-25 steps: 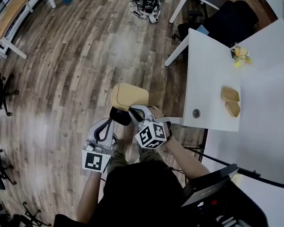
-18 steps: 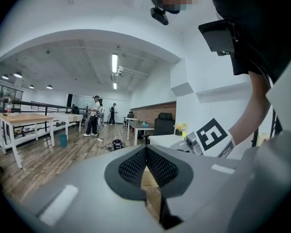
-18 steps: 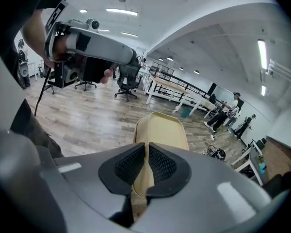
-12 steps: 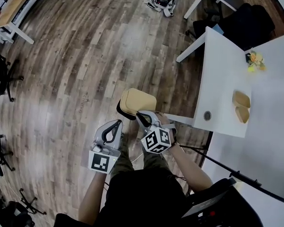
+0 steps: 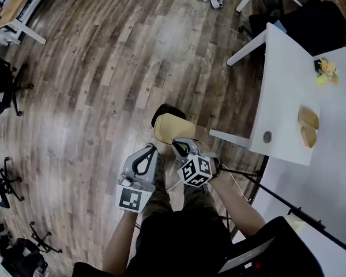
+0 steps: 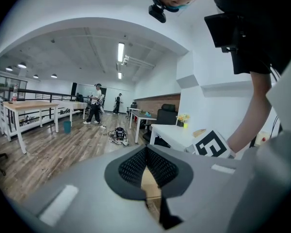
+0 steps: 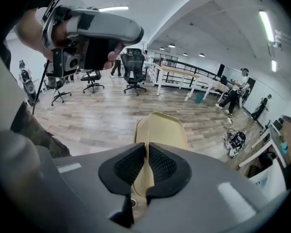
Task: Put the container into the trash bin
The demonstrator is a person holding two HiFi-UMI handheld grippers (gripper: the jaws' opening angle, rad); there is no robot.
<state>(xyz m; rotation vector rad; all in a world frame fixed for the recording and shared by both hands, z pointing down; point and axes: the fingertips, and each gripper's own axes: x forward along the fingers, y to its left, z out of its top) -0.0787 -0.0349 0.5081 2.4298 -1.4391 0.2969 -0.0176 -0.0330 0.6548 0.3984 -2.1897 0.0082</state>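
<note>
- The right gripper (image 7: 146,155) is clamping the tan container (image 7: 161,128) by its near edge. The two black pads are standing narrow with the thin wall pinched between them.
- The container is sticking straight out ahead of those jaws, with its rounded far end pointing away from the gripper and down toward the wooden floor (image 5: 92,85).
- The trash bin (image 5: 163,109) is sitting ahead of and below the right gripper. Only a dark curve of it is peeking out past the container's far end, and the rest is lying hidden under the container.
- I cannot tell whether the container is touching the bin.
- The left gripper (image 6: 146,155) is hanging just beside the right one, on its left, with its tips pointing the same way, and it is not touching the container.
- Its pads are meeting at the tips and are gripping nothing. A tan patch is showing through the gap below the pads, and I cannot tell what it is.
- A white table (image 5: 282,91) is standing off to the right of the right gripper, well apart from the bin. Two tan pieces (image 5: 308,126) are lying on it.
</note>
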